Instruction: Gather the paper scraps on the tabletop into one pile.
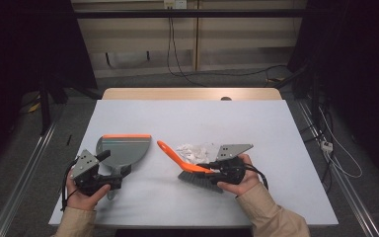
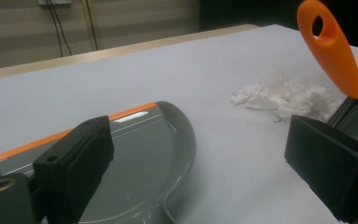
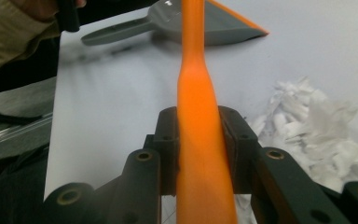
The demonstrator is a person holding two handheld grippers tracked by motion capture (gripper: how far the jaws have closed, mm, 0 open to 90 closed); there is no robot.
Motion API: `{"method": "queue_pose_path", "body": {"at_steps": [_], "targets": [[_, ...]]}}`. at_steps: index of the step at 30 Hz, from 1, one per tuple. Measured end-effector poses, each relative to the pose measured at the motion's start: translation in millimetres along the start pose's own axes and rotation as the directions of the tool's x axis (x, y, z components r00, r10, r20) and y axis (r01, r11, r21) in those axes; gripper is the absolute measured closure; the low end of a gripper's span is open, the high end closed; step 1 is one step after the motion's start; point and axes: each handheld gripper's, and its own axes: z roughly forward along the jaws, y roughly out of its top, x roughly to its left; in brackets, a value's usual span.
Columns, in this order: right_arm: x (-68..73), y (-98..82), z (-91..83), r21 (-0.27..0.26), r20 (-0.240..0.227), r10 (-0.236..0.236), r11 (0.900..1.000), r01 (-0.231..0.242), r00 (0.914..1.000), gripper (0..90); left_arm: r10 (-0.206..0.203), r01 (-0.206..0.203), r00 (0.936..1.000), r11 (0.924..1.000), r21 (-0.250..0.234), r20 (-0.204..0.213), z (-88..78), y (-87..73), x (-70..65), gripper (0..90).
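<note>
A grey dustpan with an orange lip lies flat on the white table, left of centre. My left gripper hovers open over its handle end, nothing between the jaws. A brush with an orange handle and dark bristles sits to the right, its handle pointing toward the dustpan. My right gripper is shut on that handle. A heap of white paper scraps lies just beyond the brush.
Past the table's far end a strip of wooden board shows. Cables trail on the floor to the right, and metal rails run along both sides of the table.
</note>
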Motion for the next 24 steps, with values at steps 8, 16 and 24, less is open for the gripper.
{"method": "queue_pose_path", "body": {"at_steps": [8,16,24], "targets": [[-24.5,-3.9,6.0,0.012,-0.044,-0.004,1.0,0.005,0.999,71.4,-0.001,0.001,1.0,1.0,0.0,-0.001,0.2,0.0,0.1,7.5],[-46.0,8.6,16.2,0.006,-0.027,-0.072,0.997,0.072,0.9971,71.4,0.002,-0.002,1.0,1.0,0.002,-0.001,0.1,-0.2,0.7,7.5],[-54.2,17.0,24.0,-0.007,-0.024,-0.106,0.994,0.106,0.994,71.5,-0.004,0.004,1.0,1.0,-0.003,-0.008,-2.2,-0.7,1.4,7.5]]}}
